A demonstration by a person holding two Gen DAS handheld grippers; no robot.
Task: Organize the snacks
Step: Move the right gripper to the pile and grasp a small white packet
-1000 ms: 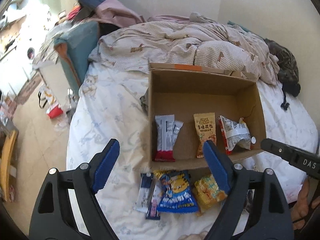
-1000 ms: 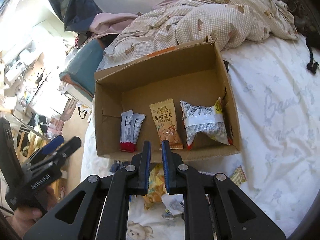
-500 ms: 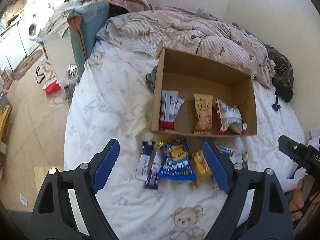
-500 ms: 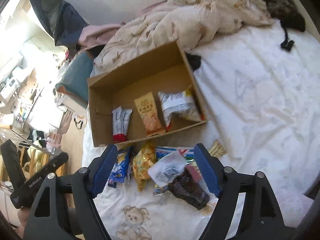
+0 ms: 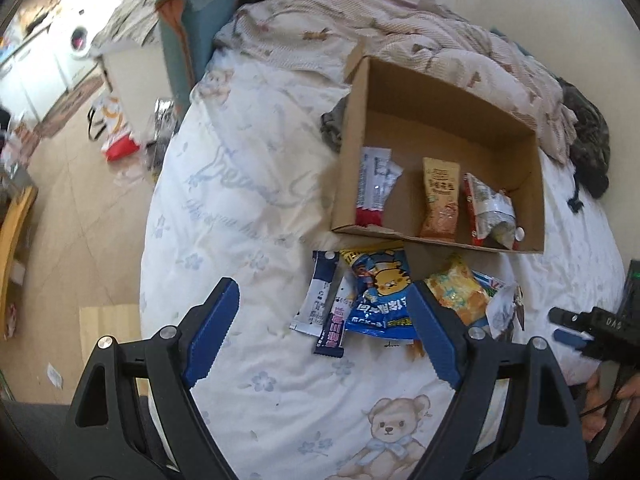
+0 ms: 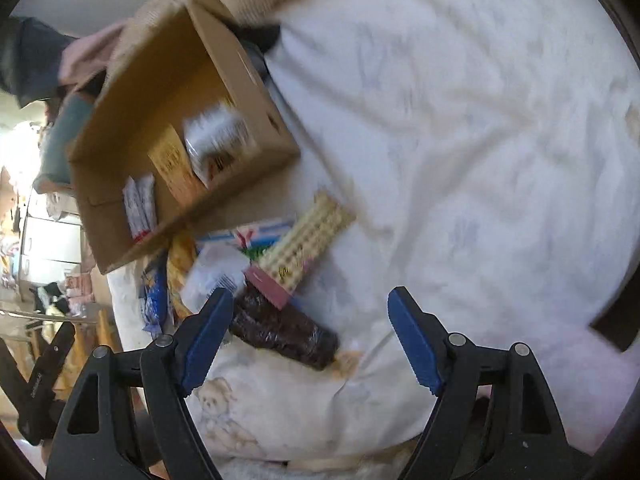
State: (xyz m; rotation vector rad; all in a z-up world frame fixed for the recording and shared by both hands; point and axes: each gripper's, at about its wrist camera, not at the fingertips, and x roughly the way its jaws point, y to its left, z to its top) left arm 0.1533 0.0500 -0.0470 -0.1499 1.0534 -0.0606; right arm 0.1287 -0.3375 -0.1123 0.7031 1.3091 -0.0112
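Observation:
An open cardboard box (image 5: 536, 184) lies on the bed and holds three snack packs: a white-red one (image 5: 374, 184), an orange peanut pack (image 5: 440, 196) and a silver-red bag (image 5: 490, 210). Loose snacks lie in front of it: a blue bag (image 5: 380, 296), a yellow bag (image 5: 460, 294) and thin blue-white bars (image 5: 320, 294). My left gripper (image 5: 324, 340) is open above them. In the blurred right wrist view the box (image 6: 256, 76) is at upper left. A dark wrapped roll (image 6: 284, 332) and a cream wafer pack (image 6: 308, 246) lie ahead. My right gripper (image 6: 308, 342) is open over the roll.
The bed has a white sheet (image 5: 240, 200) with a bear print and a crumpled quilt (image 5: 420, 32) behind the box. The bed's left edge drops to a cluttered floor (image 5: 80, 184). A dark garment (image 5: 592, 148) lies at the right of the box.
Both grippers have pulled back from the box toward the loose snacks. The right gripper went from shut to open and swung right and down, over the dark roll.

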